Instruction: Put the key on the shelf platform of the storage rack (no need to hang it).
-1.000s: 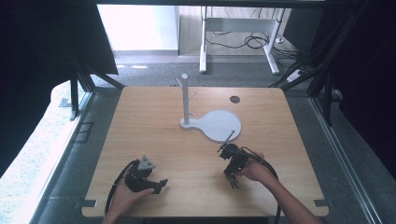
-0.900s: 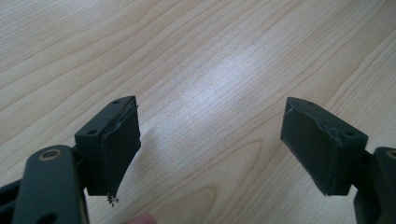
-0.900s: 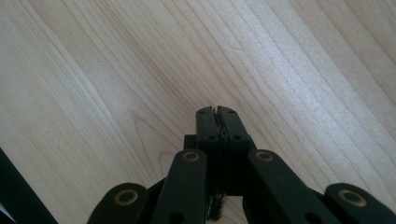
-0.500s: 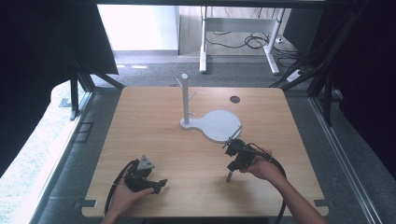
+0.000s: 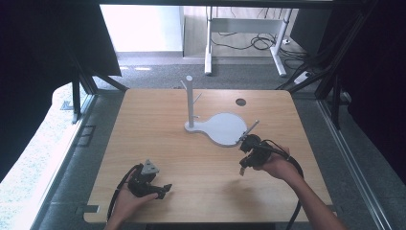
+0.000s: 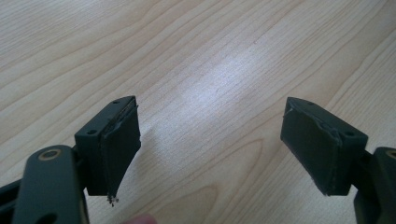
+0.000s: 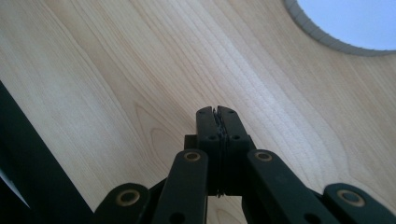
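Two grippers over a bare wooden table (image 5: 158, 120): left gripper (image 5: 165, 189) low near the front edge, jaws spread wide with only wood grain between them, pads (image 6: 122, 140) holding nothing; right gripper (image 5: 242, 170) right of centre, jaws pressed together on nothing, hovering just off the rounded rim of the white stand base (image 5: 225, 128). Stand's upright post (image 5: 189, 98) with its short pegs rises mid-table, well apart from both hands; open board on the left half and along the front, a dark round hole (image 5: 241, 101) near the far right edge
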